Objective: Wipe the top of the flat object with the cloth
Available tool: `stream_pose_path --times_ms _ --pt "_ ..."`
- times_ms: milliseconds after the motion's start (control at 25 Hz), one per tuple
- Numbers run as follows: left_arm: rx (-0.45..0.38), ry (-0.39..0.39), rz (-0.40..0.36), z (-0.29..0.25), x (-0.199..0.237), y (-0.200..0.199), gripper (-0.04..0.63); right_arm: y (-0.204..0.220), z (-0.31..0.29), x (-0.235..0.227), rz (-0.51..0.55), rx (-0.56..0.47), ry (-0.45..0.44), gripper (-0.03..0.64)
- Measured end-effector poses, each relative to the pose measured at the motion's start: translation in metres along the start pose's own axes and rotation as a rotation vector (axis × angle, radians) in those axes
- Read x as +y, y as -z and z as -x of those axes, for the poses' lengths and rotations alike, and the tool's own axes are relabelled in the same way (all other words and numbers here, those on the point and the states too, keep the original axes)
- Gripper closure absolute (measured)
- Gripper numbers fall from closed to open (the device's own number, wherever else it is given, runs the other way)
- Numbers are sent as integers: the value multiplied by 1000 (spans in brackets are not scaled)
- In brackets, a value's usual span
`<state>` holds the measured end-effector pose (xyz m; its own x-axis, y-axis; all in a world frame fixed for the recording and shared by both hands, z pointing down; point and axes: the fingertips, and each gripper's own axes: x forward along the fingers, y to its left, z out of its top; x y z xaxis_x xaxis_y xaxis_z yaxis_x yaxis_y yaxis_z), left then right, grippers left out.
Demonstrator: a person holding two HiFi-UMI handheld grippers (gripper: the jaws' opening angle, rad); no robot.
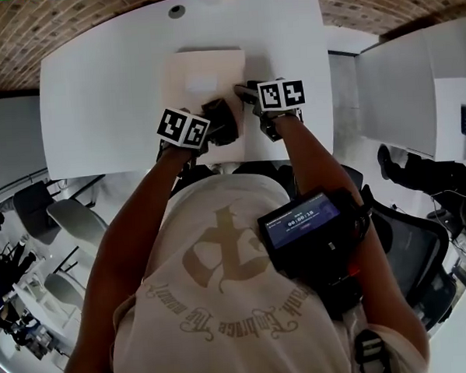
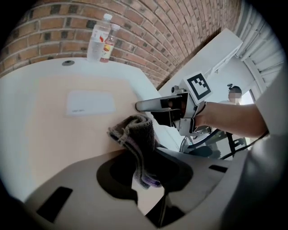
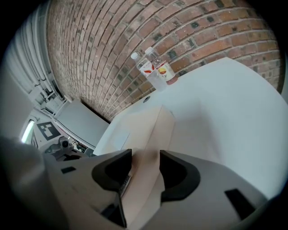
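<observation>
The left gripper [image 2: 145,177] is clamped on a dark grey cloth [image 2: 135,134], which sticks up from its jaws over the near edge of the flat beige box [image 2: 67,130]. The right gripper [image 3: 145,173] stands wide, with the box's right edge running between its jaws. Ahead of both claws the box lies on the white table [image 3: 225,99]. Two bottles [image 3: 155,69] stand farthest off, by the brick wall [image 3: 112,45].

Rough grey terry cloth [image 2: 137,139]; matt cardboard flat box [image 1: 206,117]; smooth white table [image 1: 96,103].
</observation>
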<state>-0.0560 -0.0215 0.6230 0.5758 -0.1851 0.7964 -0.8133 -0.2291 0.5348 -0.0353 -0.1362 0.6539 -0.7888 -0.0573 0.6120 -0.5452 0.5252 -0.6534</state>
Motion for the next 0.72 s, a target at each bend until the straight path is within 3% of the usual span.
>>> stream_pose_path --times_ms 720 --pt "-94 -150 171 92 95 51 489 0 0 5 38 6 3 414"
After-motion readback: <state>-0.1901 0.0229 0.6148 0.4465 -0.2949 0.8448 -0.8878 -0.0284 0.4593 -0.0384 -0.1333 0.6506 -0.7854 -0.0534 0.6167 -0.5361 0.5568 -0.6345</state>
